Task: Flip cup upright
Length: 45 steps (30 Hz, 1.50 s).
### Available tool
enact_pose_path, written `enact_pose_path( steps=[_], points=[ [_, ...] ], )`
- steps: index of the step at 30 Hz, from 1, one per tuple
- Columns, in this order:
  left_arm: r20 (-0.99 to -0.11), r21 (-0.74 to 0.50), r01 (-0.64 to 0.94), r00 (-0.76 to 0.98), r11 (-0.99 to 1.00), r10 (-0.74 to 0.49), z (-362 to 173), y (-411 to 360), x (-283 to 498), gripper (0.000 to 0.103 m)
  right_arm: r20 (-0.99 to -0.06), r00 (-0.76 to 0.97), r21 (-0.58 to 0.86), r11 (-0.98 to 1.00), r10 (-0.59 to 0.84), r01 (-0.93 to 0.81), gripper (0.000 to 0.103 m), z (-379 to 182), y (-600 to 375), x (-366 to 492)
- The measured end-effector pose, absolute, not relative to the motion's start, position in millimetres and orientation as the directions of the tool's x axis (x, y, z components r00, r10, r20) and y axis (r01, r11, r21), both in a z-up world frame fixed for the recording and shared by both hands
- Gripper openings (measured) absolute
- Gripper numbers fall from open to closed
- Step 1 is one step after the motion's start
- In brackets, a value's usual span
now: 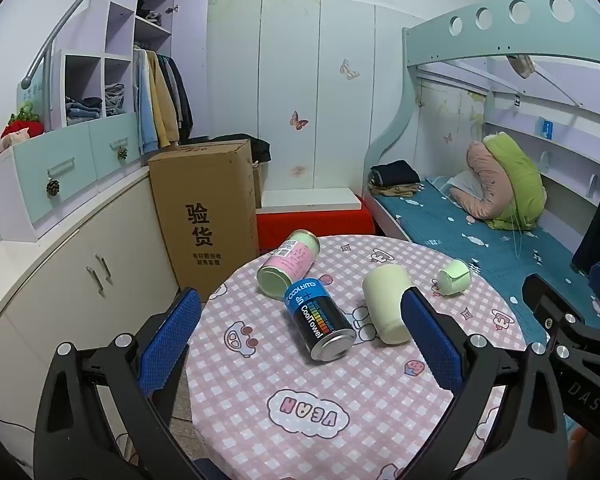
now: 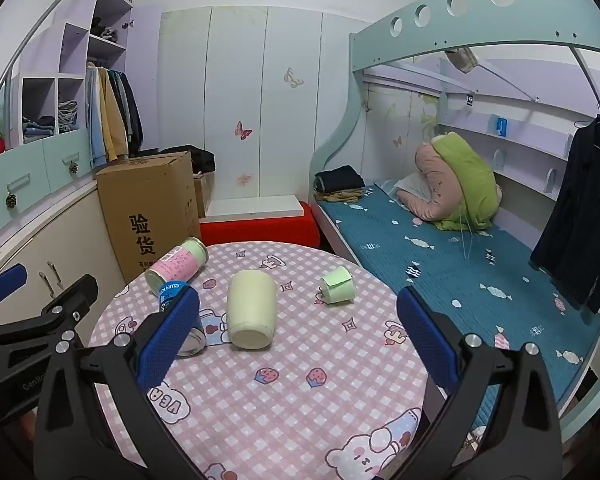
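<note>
Cream cup [image 2: 251, 312] sideways amid bare tablecloth [image 2: 300, 400]

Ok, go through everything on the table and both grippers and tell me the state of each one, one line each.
Cream plastic cup: on its side, base toward the cameras.
Small pale green paper cup: tipped on its side.
Pink and green labelled can: lying down.
Black and blue CoolTowel can: lying down, touching the pink can.
Left gripper: open, holding nothing.
Right gripper: open, holding nothing.
Round table with pink checked cloth: covered.
</note>
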<state>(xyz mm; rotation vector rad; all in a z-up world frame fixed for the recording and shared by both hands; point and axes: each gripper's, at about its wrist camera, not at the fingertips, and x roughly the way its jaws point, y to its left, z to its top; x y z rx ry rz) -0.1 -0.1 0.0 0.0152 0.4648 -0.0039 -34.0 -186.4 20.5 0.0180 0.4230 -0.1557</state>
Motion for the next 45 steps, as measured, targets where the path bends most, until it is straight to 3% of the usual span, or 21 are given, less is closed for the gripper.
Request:
enact_pose_path(
  steps=[45],
  points=[
    [-0.468, 0.01, 0.018, 0.884, 1.0, -0.012, -11.3, -1.8, 9.4, 0.096, -0.422, 0.895, -0.014, 0.988, -0.146, 0.155, 0.098, 20.0, -186.1, -33.0]
  ],
)
